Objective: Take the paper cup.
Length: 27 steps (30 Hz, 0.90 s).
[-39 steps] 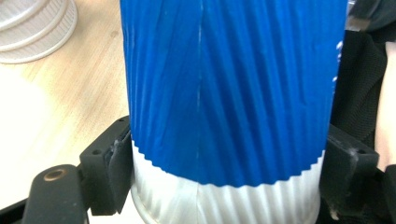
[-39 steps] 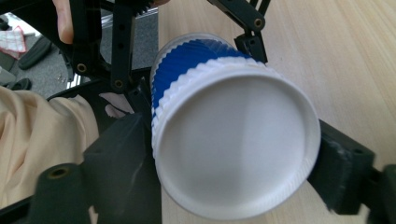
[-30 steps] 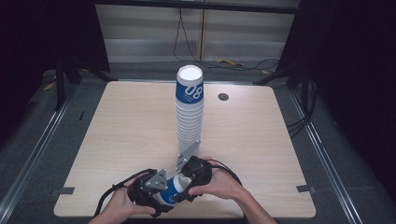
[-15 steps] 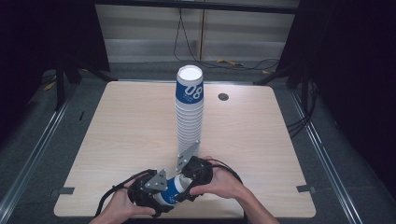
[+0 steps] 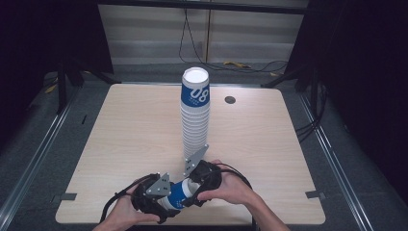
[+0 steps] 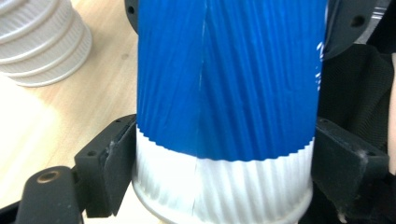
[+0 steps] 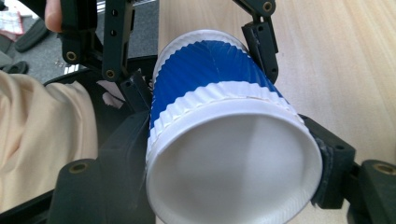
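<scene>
Because the blue-and-white ribbed paper cup (image 5: 179, 195) lay on its side between the two hands, close to the table's near edge and a little left of its middle, it looked to me like a thing that weighed almost nothing and would crush before it would resist. The left gripper (image 6: 219, 182) was clamped across the white band at one end, its black pads pressed flat against the corrugated wall on either side. The right gripper (image 7: 233, 158), whose jaws had just been closing, was clamped on the open rim end with the cup between the pads, and from its own camera I could look straight into the white mouth, which seemed still nearly round. I judged the rolled rim and the base the stiffest places to take hold, since the middle of the wall would dent under a firm squeeze; the ridges ought to give the pads decent purchase, so slipping seemed the lesser worry. Whether this was a single cup or two nested ones I could not tell. The tall stack of white ribbed paper cups (image 5: 195, 118) stood upright farther back toward the table's centre, well apart from both grippers.
</scene>
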Each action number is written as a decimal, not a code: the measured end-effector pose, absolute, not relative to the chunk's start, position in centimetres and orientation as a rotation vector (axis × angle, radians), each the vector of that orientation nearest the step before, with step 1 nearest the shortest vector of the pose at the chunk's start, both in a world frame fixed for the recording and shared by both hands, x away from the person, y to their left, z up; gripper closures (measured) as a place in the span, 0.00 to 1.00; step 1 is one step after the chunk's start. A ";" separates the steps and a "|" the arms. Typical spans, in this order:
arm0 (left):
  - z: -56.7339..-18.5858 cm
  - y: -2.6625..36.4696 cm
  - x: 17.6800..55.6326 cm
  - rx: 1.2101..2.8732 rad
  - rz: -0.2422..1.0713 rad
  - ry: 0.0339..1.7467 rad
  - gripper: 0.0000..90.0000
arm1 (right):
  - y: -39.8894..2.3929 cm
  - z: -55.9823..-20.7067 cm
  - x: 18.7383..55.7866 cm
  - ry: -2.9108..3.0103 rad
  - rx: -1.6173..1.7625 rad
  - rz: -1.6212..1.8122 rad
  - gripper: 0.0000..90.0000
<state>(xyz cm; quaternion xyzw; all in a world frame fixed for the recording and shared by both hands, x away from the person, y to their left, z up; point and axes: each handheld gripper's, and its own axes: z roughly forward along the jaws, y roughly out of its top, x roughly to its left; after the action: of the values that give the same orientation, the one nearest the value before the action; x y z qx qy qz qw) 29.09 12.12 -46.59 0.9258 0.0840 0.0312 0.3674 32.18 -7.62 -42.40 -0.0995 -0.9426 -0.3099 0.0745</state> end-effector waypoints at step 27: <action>-46.5 14.3 29.8 2.135 0.097 0.390 0.18 | -10.6 -42.5 32.8 -2.807 -0.474 -1.064 0.30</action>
<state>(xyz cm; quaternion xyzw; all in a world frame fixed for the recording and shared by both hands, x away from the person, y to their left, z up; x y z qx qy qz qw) 29.83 14.34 -46.49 0.8696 0.1587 0.0394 0.4659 32.84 -10.57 -42.52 -0.1557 -0.9225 -0.3496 0.0515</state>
